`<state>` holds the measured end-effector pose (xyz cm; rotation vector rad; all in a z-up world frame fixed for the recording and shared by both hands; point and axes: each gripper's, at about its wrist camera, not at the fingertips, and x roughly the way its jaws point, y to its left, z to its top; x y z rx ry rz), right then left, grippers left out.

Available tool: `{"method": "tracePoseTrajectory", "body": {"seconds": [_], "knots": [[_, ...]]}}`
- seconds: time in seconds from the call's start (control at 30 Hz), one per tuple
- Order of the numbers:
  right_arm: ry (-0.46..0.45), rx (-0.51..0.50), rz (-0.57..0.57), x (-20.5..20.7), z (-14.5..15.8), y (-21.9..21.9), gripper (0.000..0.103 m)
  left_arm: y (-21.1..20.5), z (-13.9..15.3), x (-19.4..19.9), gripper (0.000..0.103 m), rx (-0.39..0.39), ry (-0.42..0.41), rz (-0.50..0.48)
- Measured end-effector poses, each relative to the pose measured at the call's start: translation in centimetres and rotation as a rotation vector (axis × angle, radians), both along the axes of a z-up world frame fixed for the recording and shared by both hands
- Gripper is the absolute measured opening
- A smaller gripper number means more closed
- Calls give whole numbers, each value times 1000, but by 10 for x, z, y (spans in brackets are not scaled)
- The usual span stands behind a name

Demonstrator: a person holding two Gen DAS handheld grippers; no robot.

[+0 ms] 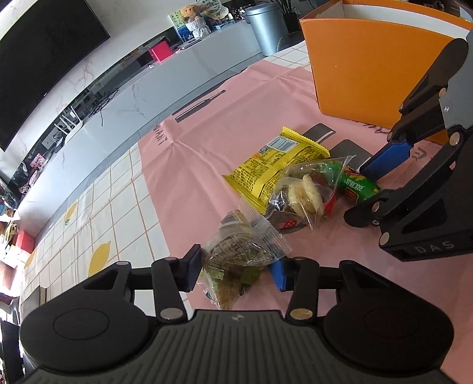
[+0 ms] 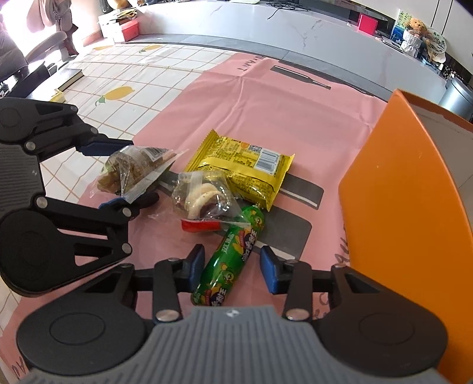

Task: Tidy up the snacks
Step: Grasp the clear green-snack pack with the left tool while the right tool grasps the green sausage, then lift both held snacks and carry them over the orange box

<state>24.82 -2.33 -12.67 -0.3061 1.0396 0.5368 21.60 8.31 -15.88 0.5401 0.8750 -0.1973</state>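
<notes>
On the pink mat (image 2: 266, 97) lies a small heap of snacks. My left gripper (image 1: 236, 270) is shut on a clear packet of brown-green snack (image 1: 236, 254); the right wrist view shows the same gripper (image 2: 109, 177) pinching that packet (image 2: 133, 168). My right gripper (image 2: 233, 265) straddles a green sausage stick (image 2: 227, 257) that lies on the mat. Its left pad touches the stick, and a gap shows at the right pad. Beyond it are a clear bag of round white crackers (image 2: 204, 192) and a yellow packet (image 2: 242, 165).
A tall orange box (image 2: 399, 192) with an open top stands close on the right, also in the left wrist view (image 1: 369, 65). The mat lies over a white gridded cloth with lemons (image 2: 133, 76). A grey counter (image 2: 266, 26) runs behind.
</notes>
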Motion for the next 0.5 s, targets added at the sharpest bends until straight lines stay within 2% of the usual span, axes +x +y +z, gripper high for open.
{"method": "tracePoseTrajectory", "body": {"seconds": [0.17, 0.33, 0.5], "knots": [[24, -21, 2, -3, 3, -2, 24, -2, 2, -10, 51, 12, 33, 2], [48, -45, 6, -13, 5, -5, 22, -1, 7, -22, 50, 5, 95, 25], [80, -60, 26, -29, 6, -10, 22, -6, 9, -37, 49, 37, 154, 29]]}}
